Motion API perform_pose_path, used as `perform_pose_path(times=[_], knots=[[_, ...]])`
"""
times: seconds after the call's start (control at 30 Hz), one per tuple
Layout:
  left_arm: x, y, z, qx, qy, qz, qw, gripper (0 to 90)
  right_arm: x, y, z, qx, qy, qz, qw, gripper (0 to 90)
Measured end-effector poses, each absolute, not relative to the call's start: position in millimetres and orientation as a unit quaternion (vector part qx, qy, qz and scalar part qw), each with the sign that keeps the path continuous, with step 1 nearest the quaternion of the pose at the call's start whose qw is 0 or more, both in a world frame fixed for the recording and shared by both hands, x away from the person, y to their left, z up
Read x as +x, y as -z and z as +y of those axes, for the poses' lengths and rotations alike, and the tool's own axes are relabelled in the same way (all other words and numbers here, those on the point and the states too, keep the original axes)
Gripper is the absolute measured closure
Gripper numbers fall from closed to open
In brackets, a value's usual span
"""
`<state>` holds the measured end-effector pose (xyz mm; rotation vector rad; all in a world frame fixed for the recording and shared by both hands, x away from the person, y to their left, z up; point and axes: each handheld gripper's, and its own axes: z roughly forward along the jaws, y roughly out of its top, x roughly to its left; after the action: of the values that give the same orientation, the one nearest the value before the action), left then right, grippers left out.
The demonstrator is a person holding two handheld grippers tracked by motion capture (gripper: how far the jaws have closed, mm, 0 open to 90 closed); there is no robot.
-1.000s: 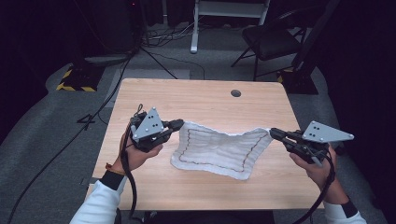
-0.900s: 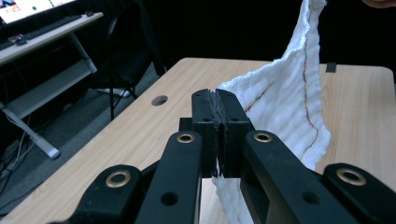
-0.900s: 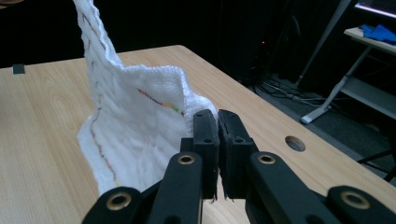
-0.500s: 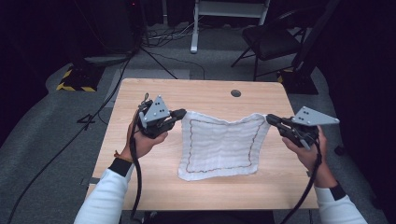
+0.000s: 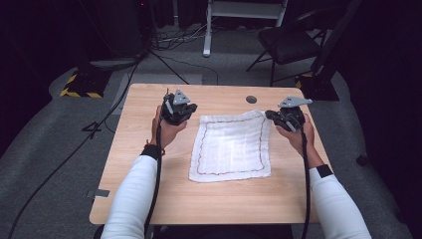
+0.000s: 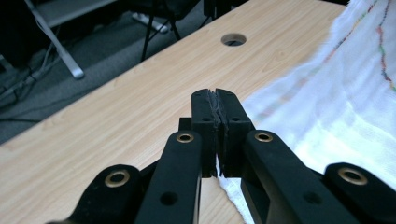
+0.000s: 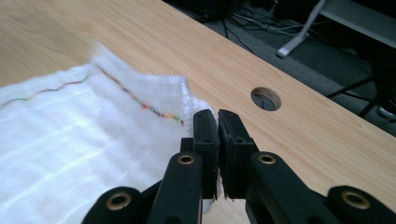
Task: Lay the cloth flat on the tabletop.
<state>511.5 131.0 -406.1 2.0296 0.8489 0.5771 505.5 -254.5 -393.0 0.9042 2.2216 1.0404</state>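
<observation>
Table (image 5: 149,199) fills the centre of the high view, unchanged. Cloth (image 5: 231,147) changed most: half a second back it hung stretched between the grippers with its near edge low over the wood; now it lies flat and square mid-frame, slightly right of centre, coloured stitching running round the border. Both hands have moved toward the top of the frame, nearer the far table edge. Left gripper (image 5: 185,110), upper left of the cloth: jaws pressed together, thin cloth edge pinched between them, seen close in the left gripper view (image 6: 215,100). Right gripper (image 5: 271,115), upper right corner of the cloth: jaws closed on that corner (image 7: 217,122). Cable hole (image 5: 251,99) sits just beyond the cloth's far edge.
</observation>
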Motion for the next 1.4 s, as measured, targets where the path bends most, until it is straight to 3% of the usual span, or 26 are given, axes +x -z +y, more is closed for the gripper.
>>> perform_pose_path(times=[0.03, 0.07, 0.1, 0.17, 0.23, 0.27, 0.3, 0.33, 0.4, 0.5, 0.87, 1.4], knots=[[514.7, 409.9, 129.2, 0.813, -0.230, 0.341, 0.412, 87.2, 509.4, 396.6, -252.5, 0.340, -0.384, 0.819, 0.257, 85.5], [516.8, 413.3, 127.2, 0.814, -0.225, 0.343, 0.410, 84.6, 516.4, 404.3, -247.3, 0.348, -0.362, 0.819, 0.276, 70.5], [517.5, 415.9, 125.1, 0.817, -0.220, 0.344, 0.408, 84.6, 516.4, 404.3, -247.3, 0.348, -0.362, 0.819, 0.276, 70.5], [514.9, 420.7, 118.5, 0.826, -0.216, 0.333, 0.400, 77.0, 524.0, 412.7, -244.7, 0.380, -0.334, 0.816, 0.279, 52.0], [510.0, 424.2, 113.9, 0.835, -0.212, 0.322, 0.393, 73.8, 523.6, 413.9, -246.0, 0.382, -0.335, 0.817, 0.275, 49.4], [506.5, 426.5, 111.4, 0.839, -0.211, 0.317, 0.389, 64.4, 518.4, 417.9, -250.1, 0.384, -0.346, 0.815, 0.262, 45.2], [502.6, 428.7, 109.4, 0.842, -0.213, 0.316, 0.383, 64.4, 518.4, 417.9, -250.1, 0.384, -0.346, 0.815, 0.262, 45.2], [494.3, 434.3, 105.8, 0.850, -0.205, 0.314, 0.370, 53.0, 509.4, 423.1, -253.0, 0.374, -0.347, 0.825, 0.244, 40.7], [489.6, 437.9, 104.1, 0.857, -0.194, 0.308, 0.365, 48.2, 503.0, 426.2, -254.1, 0.366, -0.345, 0.830, 0.241, 39.1], [466.7, 453.4, 100.0, 0.882, -0.154, 0.278, 0.347, 31.2, 471.6, 440.0, -258.7, 0.328, -0.334, 0.856, 0.218, 32.9], [417.8, 476.9, 102.1, 0.914, -0.113, 0.225, 0.317, 29.4, 412.8, 465.8, -262.1, 0.291, -0.295, 0.891, 0.188, 30.0], [390.9, 491.6, 111.7, 0.911, -0.083, 0.242, 0.322, 25.5, 377.6, 483.7, -291.8, 0.329, -0.276, 0.886, 0.176, 28.9]])
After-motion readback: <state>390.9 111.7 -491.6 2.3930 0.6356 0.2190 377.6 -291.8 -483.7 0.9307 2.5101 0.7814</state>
